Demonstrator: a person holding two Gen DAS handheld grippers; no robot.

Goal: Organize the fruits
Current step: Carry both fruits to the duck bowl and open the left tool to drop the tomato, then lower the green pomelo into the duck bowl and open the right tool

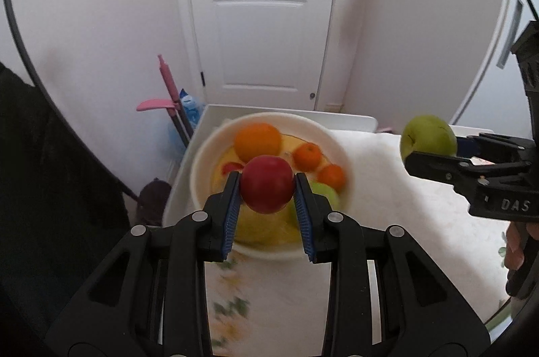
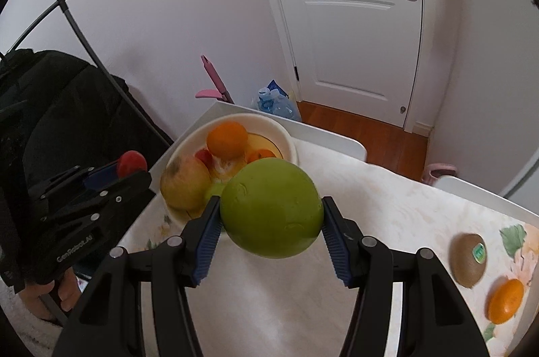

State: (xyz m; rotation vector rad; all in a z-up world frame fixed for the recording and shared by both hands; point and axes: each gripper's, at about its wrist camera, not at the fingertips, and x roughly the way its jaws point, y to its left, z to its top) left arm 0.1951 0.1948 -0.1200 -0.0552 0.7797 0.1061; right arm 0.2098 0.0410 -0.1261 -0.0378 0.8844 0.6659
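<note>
While both grippers carry fruit at once, the step in hand looks like the delivery of loose pieces to the bowl (image 1: 202, 161), which already holds oranges and other fruit at the far corner of the surface (image 2: 387, 188). The left gripper (image 1: 267, 185) is clamped on a red apple (image 1: 266, 183), its blue pads pressed to either side, and it is held level, pointing straight at the bowl with the apple above the near rim. The right gripper (image 2: 271, 212) is closed around a green apple (image 2: 271, 208) and hangs in the air to the right of the bowl, also roughly level. Next, I judge, each gripper must come over the bowl, lower, and open gently, finding a gap among the fruit (it is fairly full). A kiwi (image 2: 469, 259) and a small orange (image 2: 506, 300) lie on the surface, well apart from the bowl.
</note>
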